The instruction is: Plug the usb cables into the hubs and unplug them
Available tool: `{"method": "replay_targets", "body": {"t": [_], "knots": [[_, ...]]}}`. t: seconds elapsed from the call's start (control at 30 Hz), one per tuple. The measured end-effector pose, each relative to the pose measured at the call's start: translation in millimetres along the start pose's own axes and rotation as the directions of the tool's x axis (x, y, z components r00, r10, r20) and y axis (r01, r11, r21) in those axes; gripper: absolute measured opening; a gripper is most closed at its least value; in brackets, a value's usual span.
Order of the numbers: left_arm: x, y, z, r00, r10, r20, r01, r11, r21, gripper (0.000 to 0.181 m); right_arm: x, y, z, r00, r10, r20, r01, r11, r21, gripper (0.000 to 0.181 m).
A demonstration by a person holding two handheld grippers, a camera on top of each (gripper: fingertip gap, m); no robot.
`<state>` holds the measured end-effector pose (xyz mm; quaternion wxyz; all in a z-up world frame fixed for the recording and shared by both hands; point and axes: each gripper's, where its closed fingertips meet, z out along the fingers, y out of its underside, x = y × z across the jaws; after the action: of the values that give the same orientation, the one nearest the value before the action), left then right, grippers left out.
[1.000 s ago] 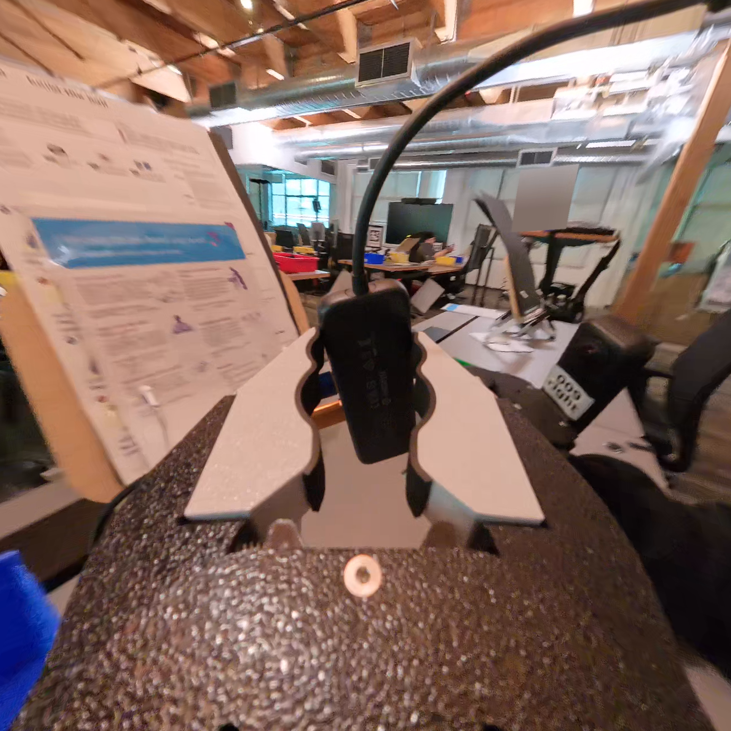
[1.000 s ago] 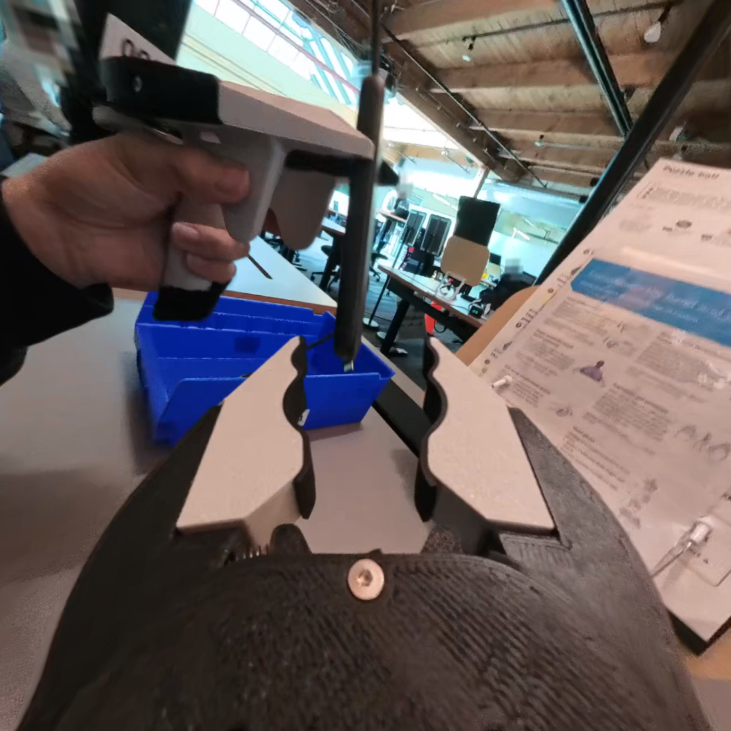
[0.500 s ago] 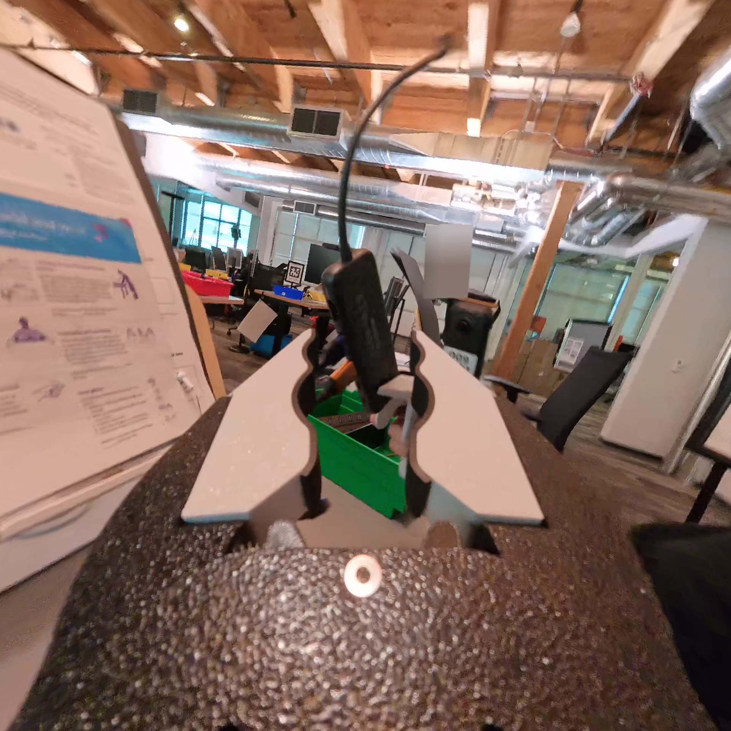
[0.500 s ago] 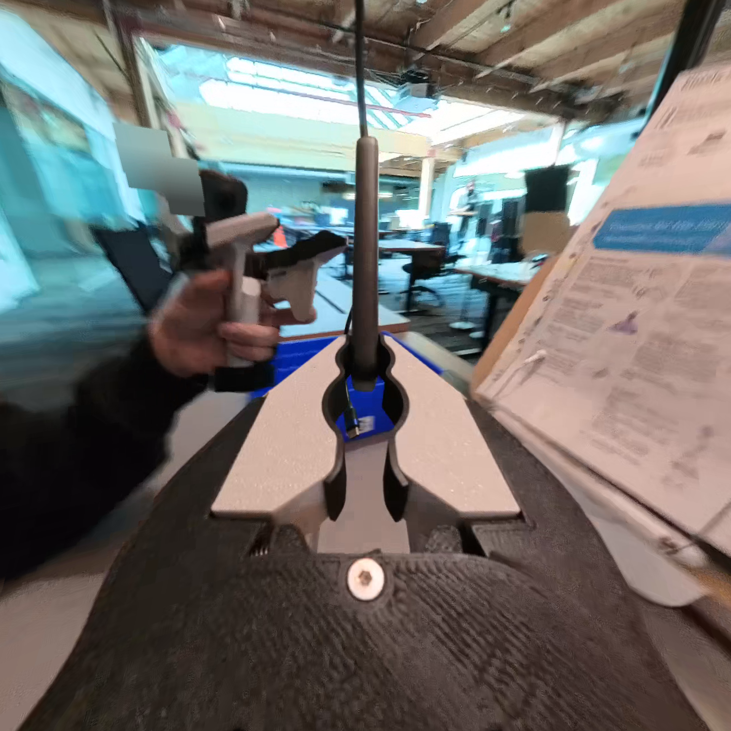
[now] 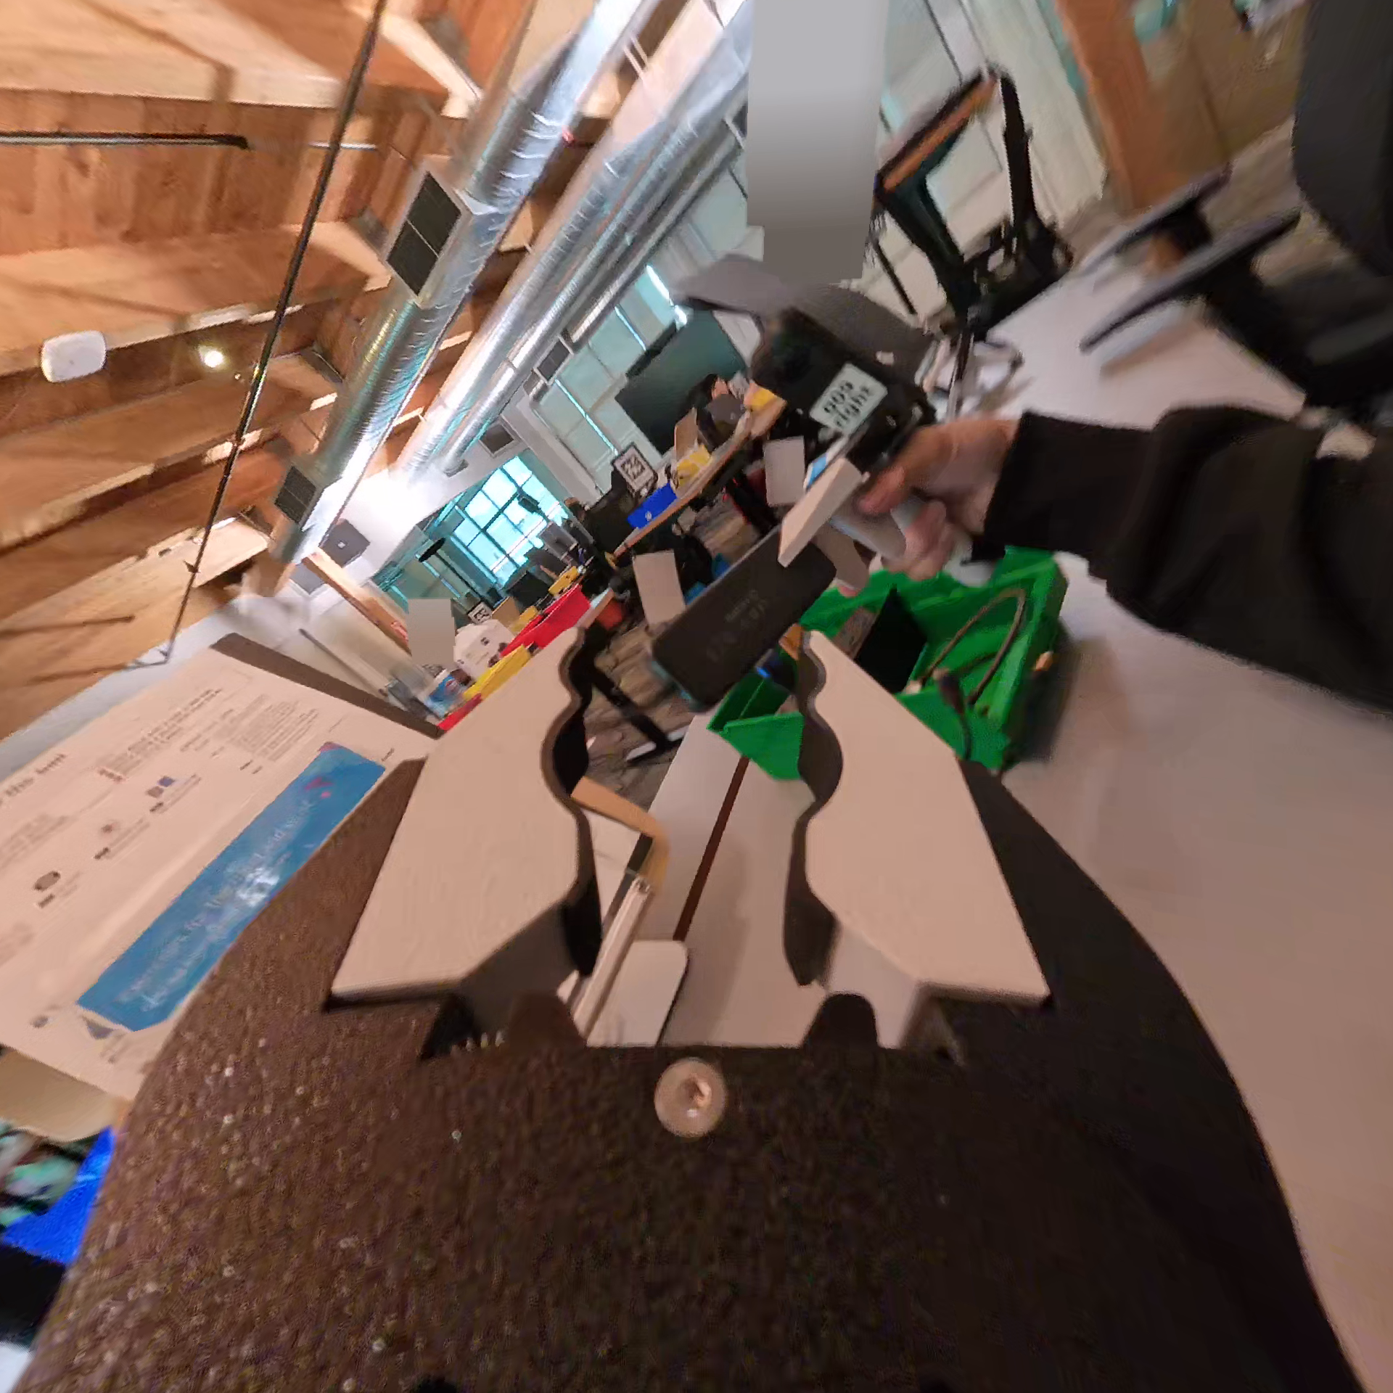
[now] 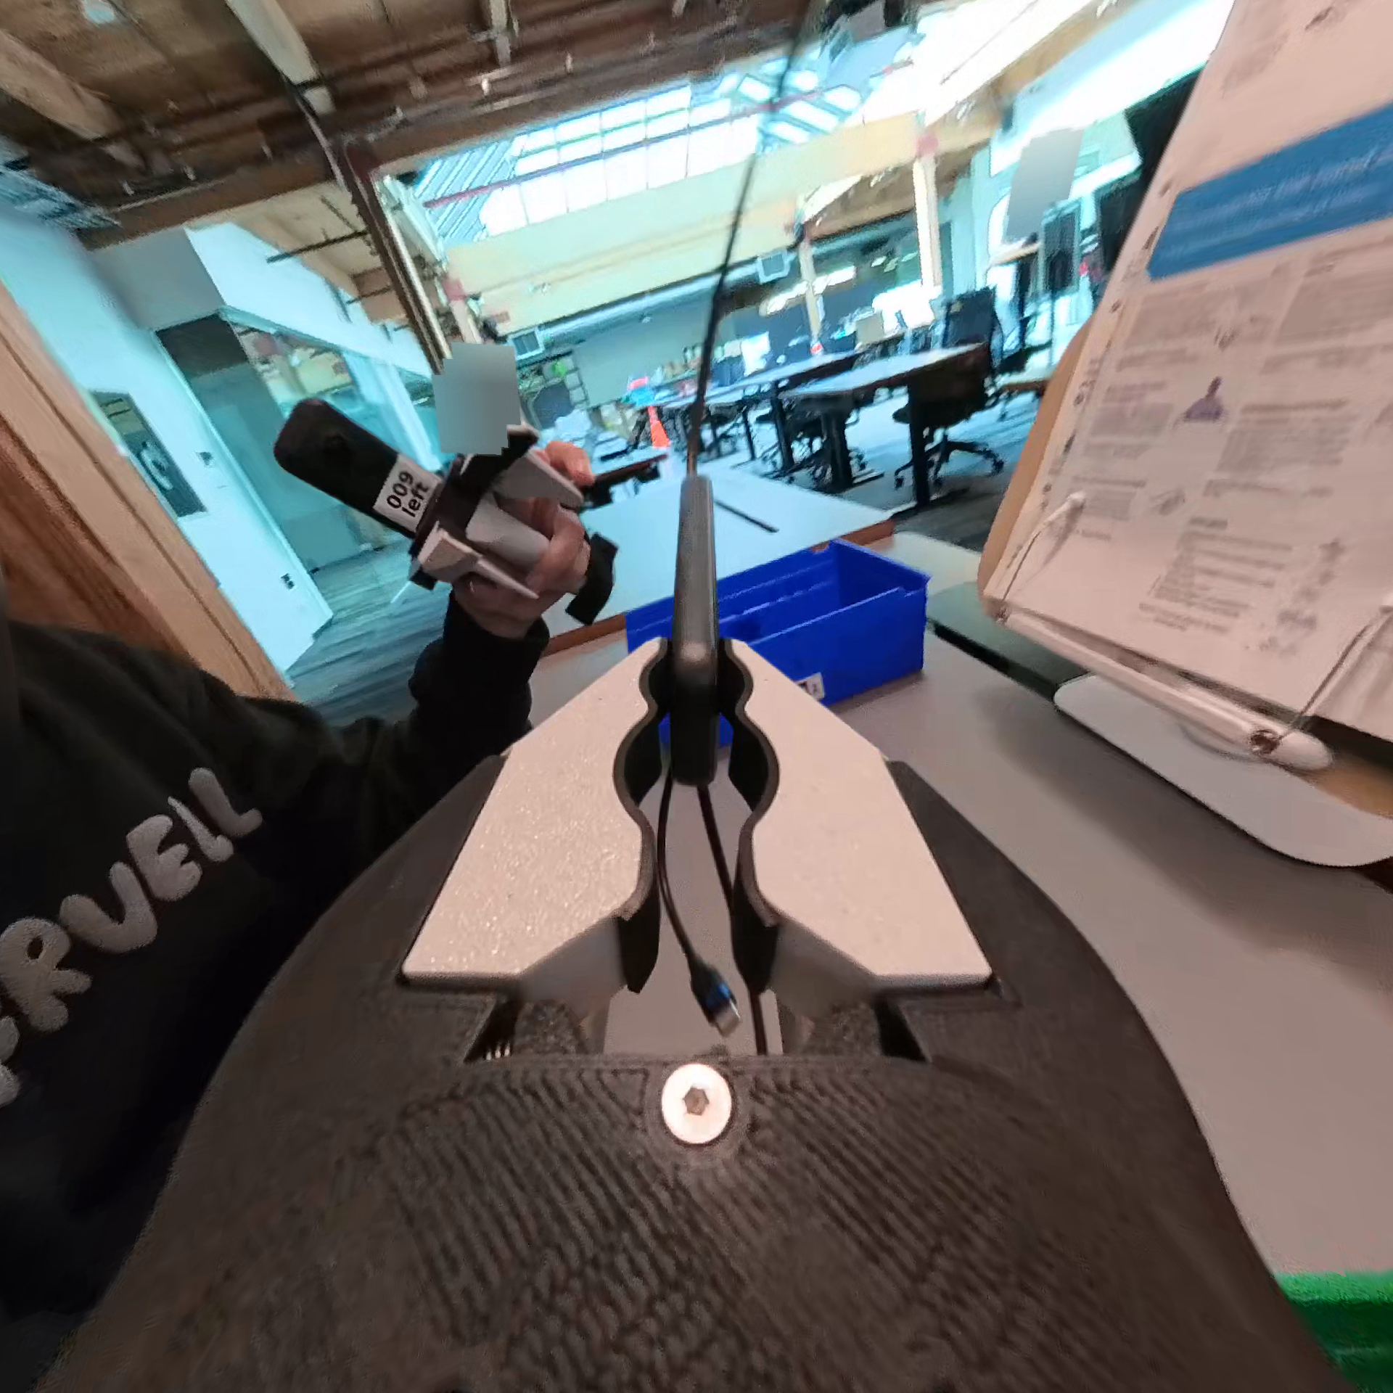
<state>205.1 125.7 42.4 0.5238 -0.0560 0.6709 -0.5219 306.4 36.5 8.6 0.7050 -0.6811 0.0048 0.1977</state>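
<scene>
My right gripper [image 6: 695, 656] is shut on a black USB hub [image 6: 693, 588], seen edge-on and upright. The hub's thick cable [image 6: 724, 249] runs up out of view. Thin black cables hang below it between my fingers, one ending in a loose USB plug [image 6: 720, 1014]. My left gripper [image 5: 690, 659] is open and empty, tilted above the table. In the left wrist view the hub [image 5: 742, 626] shows just beyond my fingertips, held by the right gripper [image 5: 818, 520] in a person's hand.
A green bin [image 5: 972, 626] with cables and another black device stands on the grey table [image 5: 1168, 867]. A blue bin [image 6: 829, 610] stands ahead of the right gripper. A printed sheet on a stand [image 6: 1221, 422] is on the right, close by.
The left gripper let go of the hub, opened and drew back, rolling sideways. The right gripper closed on the hub and now holds it alone.
</scene>
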Motion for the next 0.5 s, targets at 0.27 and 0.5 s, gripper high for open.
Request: {"method": "replay_targets", "body": {"t": [0.27, 0.5], "knots": [[32.5, 70.2, 21.6, 0.962, 0.229, -0.149, -0.260, 0.938, -0.230, 0.061, 19.5, 31.3, 50.5, 0.985, 0.148, 0.093, -0.139, 0.986, -0.091, 0.010], [22.6, 107.9, 36.3, 0.948, 0.304, -0.091, -0.316, 0.872, -0.374, 0.058, 21.4, 19.3, 66.8, 0.971, 0.201, 0.133, -0.203, 0.979, 0.003, 0.010]]}}
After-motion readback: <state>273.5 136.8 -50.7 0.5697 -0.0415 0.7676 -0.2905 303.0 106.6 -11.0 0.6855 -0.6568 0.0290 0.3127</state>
